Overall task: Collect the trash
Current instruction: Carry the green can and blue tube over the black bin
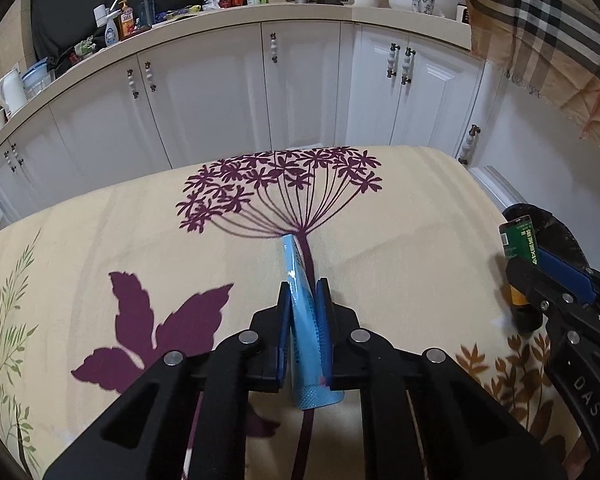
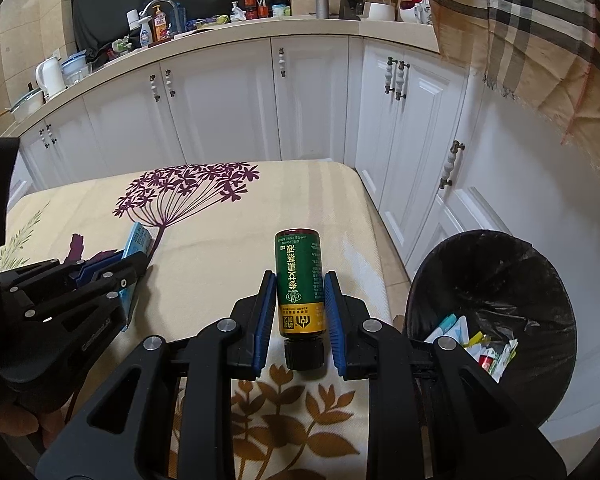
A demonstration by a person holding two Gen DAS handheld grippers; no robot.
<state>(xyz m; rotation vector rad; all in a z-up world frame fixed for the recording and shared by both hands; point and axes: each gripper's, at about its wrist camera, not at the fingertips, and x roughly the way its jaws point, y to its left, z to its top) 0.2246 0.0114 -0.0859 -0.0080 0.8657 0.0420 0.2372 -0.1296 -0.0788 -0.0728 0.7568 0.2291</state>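
Observation:
My left gripper (image 1: pixel 304 292) is shut on a light blue tube (image 1: pixel 300 300), which points away from me over the flower-print tablecloth (image 1: pixel 140 220). My right gripper (image 2: pixel 300 284) is shut on a green and yellow bottle (image 2: pixel 300 280) with a black cap toward me. Each gripper also shows in the other's view: the right one with the bottle (image 1: pixel 520 248) at the far right, the left one with the tube (image 2: pixel 138 240) at the left. A black-lined trash bin (image 2: pixel 492 272) with several scraps inside stands on the floor to the right of the table.
White kitchen cabinets (image 2: pixel 260 100) run behind the table, with a cluttered counter (image 2: pixel 260 24) above. A plaid cloth (image 2: pixel 540 20) hangs at the upper right. The table's right edge (image 2: pixel 376 248) is next to the bin.

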